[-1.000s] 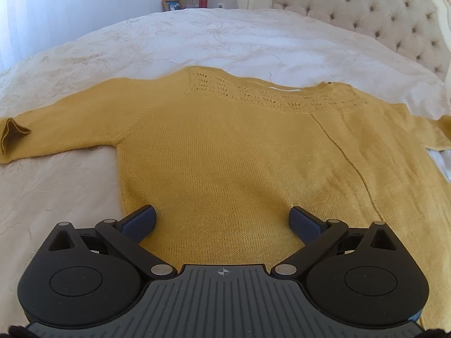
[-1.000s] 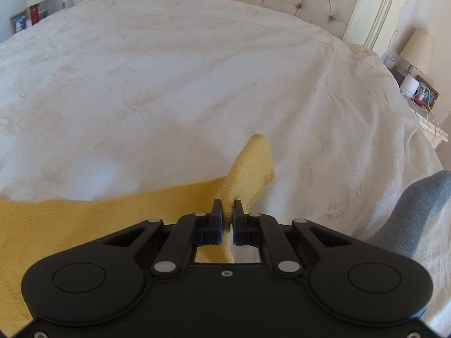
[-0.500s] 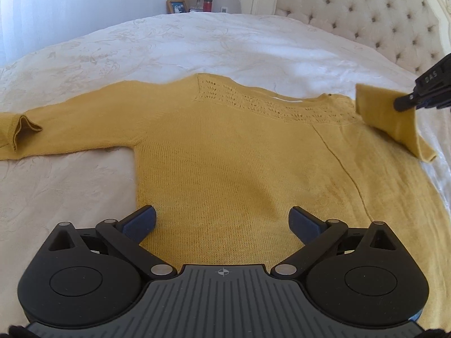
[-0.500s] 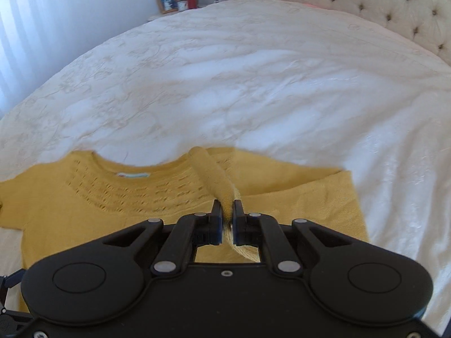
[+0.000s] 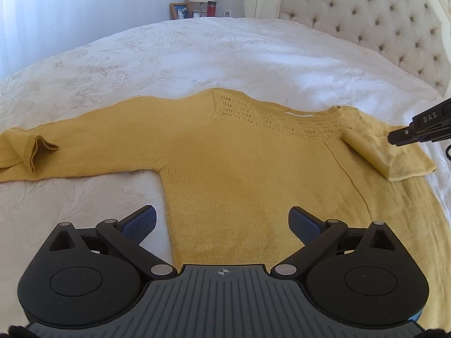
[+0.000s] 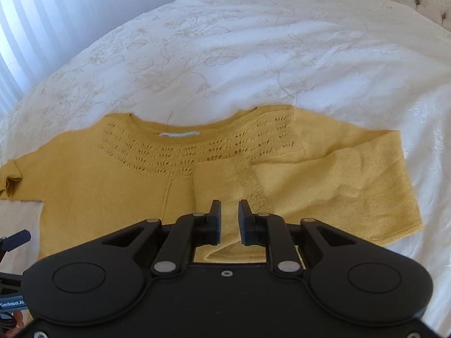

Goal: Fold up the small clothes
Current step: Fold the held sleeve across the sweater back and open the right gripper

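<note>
One sleeve beneath right claw (seemingly released)

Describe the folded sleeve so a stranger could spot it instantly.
On the white bed lies a yellow sweater. Its sleeve is doubled back across the chest, right under the open right gripper. The other sleeve lies stretched straight out.

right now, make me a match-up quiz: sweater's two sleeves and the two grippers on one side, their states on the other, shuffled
Column 1:
1. right sleeve
2. left sleeve
3. left gripper
4. right gripper

Column 2:
a. jaws spread wide, holding nothing
b. stretched out flat on the bedspread
c. folded across the sweater
d. jaws narrowly parted over the folded cuff

Pairs: 1-c, 2-b, 3-a, 4-d
</note>
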`<control>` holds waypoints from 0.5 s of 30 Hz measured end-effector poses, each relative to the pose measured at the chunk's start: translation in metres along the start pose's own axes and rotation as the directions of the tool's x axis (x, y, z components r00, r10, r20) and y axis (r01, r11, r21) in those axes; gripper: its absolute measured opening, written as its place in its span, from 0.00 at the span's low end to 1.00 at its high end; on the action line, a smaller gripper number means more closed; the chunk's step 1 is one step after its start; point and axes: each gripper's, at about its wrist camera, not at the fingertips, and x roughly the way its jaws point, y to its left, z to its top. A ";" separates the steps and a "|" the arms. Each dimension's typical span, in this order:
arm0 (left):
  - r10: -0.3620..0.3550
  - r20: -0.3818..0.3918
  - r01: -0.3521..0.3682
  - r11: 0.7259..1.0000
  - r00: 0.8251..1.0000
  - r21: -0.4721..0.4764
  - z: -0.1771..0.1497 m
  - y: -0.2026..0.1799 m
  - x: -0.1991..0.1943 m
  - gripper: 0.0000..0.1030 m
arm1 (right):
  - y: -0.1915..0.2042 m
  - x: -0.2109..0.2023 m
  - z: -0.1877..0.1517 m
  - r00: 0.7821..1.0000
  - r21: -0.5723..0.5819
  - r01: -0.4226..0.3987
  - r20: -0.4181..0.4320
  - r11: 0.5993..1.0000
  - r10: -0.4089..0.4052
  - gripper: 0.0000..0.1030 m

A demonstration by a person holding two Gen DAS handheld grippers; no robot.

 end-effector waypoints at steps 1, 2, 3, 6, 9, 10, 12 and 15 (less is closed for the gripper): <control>0.002 0.005 -0.002 1.000 1.000 0.004 -0.001 0.002 0.000 0.98 | -0.005 0.004 0.003 1.000 0.012 0.006 -0.002 1.000 -0.006 0.24; 0.010 0.009 -0.010 1.000 1.000 0.002 -0.002 0.005 0.002 0.98 | -0.008 0.008 0.005 1.000 0.016 0.013 -0.007 1.000 -0.013 0.24; 0.018 0.009 -0.018 1.000 1.000 -0.011 -0.003 0.010 0.003 0.98 | -0.009 0.013 0.007 1.000 0.015 0.020 -0.014 1.000 -0.020 0.25; -0.019 -0.027 0.018 0.998 0.999 -0.064 -0.005 0.022 0.008 0.98 | -0.011 0.026 0.005 0.998 0.006 0.046 -0.032 0.999 -0.046 0.47; -0.046 -0.042 0.043 0.996 0.998 -0.074 -0.004 0.027 0.010 0.98 | -0.012 0.034 0.003 0.999 0.010 0.039 -0.038 0.999 -0.038 0.54; -0.047 -0.041 0.044 0.996 0.998 -0.074 -0.004 0.028 0.010 0.98 | -0.013 0.037 0.001 0.999 0.022 0.028 -0.044 0.999 -0.027 0.54; -0.050 -0.046 0.046 0.996 0.998 -0.081 -0.003 0.031 0.011 0.98 | -0.016 0.041 -0.002 0.998 0.054 -0.014 -0.055 0.998 0.017 0.54; -0.057 -0.052 0.051 0.993 0.997 -0.106 -0.002 0.036 0.012 0.98 | -0.015 0.044 -0.006 0.996 0.092 -0.052 -0.065 0.994 0.058 0.48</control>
